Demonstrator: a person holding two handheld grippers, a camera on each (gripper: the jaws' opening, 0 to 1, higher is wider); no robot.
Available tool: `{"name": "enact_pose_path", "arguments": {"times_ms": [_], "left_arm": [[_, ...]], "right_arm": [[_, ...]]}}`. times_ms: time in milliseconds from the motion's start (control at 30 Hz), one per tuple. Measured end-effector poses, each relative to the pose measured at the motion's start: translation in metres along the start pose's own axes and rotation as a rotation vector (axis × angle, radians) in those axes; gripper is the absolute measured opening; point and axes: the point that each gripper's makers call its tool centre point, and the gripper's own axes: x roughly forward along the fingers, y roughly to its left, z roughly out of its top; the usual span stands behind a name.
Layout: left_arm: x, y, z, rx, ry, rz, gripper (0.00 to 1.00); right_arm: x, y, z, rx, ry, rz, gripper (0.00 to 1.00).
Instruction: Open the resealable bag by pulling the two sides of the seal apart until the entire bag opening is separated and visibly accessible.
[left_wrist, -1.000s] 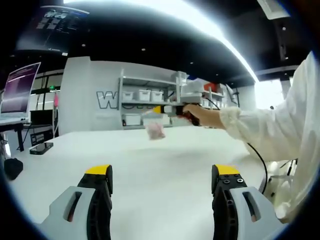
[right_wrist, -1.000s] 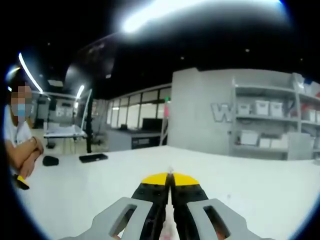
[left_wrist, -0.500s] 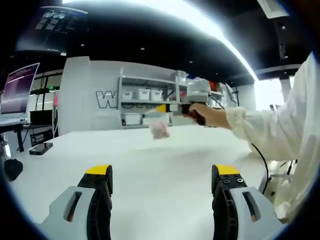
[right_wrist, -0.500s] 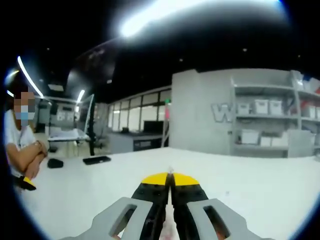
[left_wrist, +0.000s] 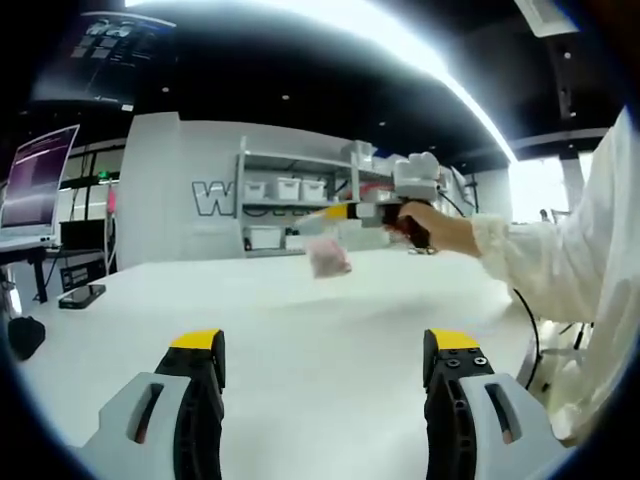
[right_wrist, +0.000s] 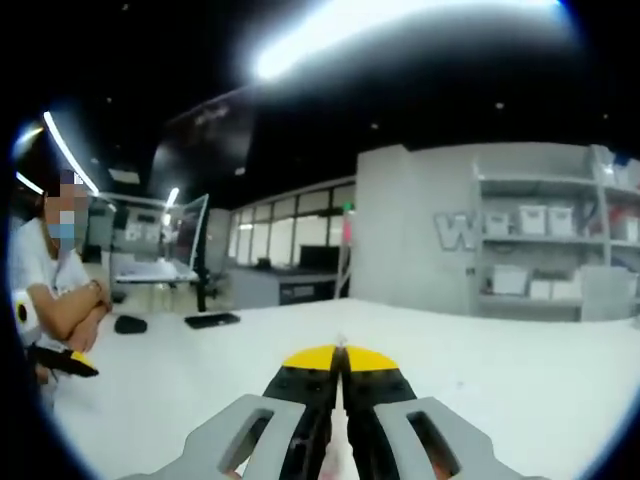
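Note:
In the left gripper view, a small clear resealable bag (left_wrist: 328, 256) with pink contents hangs in the air over the white table (left_wrist: 300, 330). My right gripper (left_wrist: 335, 213) holds its top edge, with a hand behind it. My left gripper (left_wrist: 325, 360) stands open low over the table, well short of the bag, nothing between its jaws. In the right gripper view my right gripper (right_wrist: 340, 362) is shut, and a thin clear edge of the bag (right_wrist: 339, 440) shows between the jaws.
A monitor (left_wrist: 38, 180) stands at the table's left, with a phone (left_wrist: 82, 296) and a dark object (left_wrist: 24, 335) near the left edge. Shelves with white bins (left_wrist: 290, 205) line the far wall. A person in white (right_wrist: 50, 290) is at the table's left side.
The right gripper and the hanging bag have drifted to the right in the left gripper view. The left gripper has stayed put and open.

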Motion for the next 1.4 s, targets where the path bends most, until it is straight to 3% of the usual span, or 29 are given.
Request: {"name": "enact_pose_path", "arguments": {"times_ms": [567, 1167, 1400], "left_arm": [[0.0, -0.005, -0.002, 0.001, 0.003, -0.006, 0.8], [-0.001, -0.008, -0.003, 0.003, 0.004, -0.006, 0.79], [-0.001, -0.007, -0.004, 0.002, 0.008, -0.007, 0.79]], "right_arm": [[-0.042, 0.018, -0.003, -0.025, -0.001, 0.041, 0.0], [-0.076, 0.05, 0.004, -0.06, -0.007, 0.108, 0.0], [-0.092, 0.062, -0.001, -0.093, 0.009, 0.126, 0.0]]}}
